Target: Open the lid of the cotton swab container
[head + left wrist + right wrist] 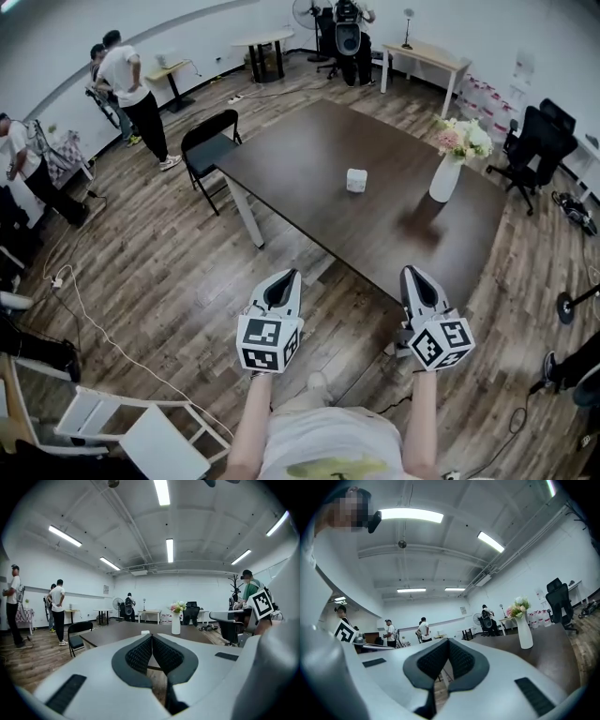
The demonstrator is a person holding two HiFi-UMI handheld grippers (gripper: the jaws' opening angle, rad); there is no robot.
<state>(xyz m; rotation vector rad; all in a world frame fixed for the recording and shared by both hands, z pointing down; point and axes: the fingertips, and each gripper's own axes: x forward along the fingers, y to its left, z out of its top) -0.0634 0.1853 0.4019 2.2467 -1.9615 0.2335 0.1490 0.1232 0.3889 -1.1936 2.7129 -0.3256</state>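
Head view: you hold the left gripper [286, 278] and the right gripper [415, 274] short of the table's [309, 150] near edge. Both are well apart from the cotton swab container [356, 180] at mid-table. A flower vase [446, 176] stands near the right edge.

Left gripper view: your jaws are pressed together, pinching nothing.

Right gripper view: jaws likewise together, empty.

Small white boxy cotton swab container [356, 180], upright, alone near the middle of the dark table [292, 161], well apart from its edges
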